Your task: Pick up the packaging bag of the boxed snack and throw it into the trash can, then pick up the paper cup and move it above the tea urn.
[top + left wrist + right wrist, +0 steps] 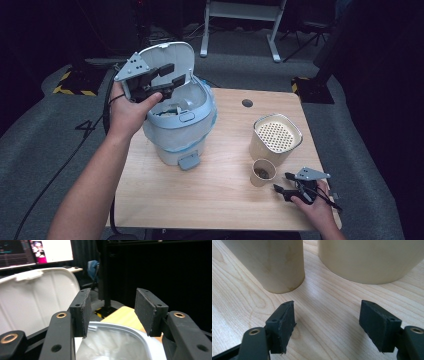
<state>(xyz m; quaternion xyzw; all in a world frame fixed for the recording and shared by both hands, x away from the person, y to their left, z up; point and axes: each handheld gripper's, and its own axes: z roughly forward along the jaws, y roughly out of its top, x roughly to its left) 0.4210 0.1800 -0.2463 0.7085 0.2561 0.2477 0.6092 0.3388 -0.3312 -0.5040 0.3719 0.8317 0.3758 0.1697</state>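
Note:
A pale blue pedal bin point(180, 127) stands at the table's left with its lid point(167, 57) raised. Its rim point(122, 328) and a translucent liner point(110, 345) lie just under my left gripper point(167, 80) point(111, 312), which hangs open over the mouth with nothing between its pads; the lid's white inside point(32, 300) is at its left. Scraps lie inside the bin. My right gripper point(284, 184) point(327, 325) rests open near the front right edge, facing a small beige cup point(263, 172) point(272, 262) and a larger beige container point(276, 136) point(372, 257) with a perforated top.
The light wooden table point(220, 200) has a round cable hole point(247, 103) at the back. The bin's pedal point(189, 161) sticks out toward me. A black cable trails off the left side. White desk legs stand on the grey carpet beyond.

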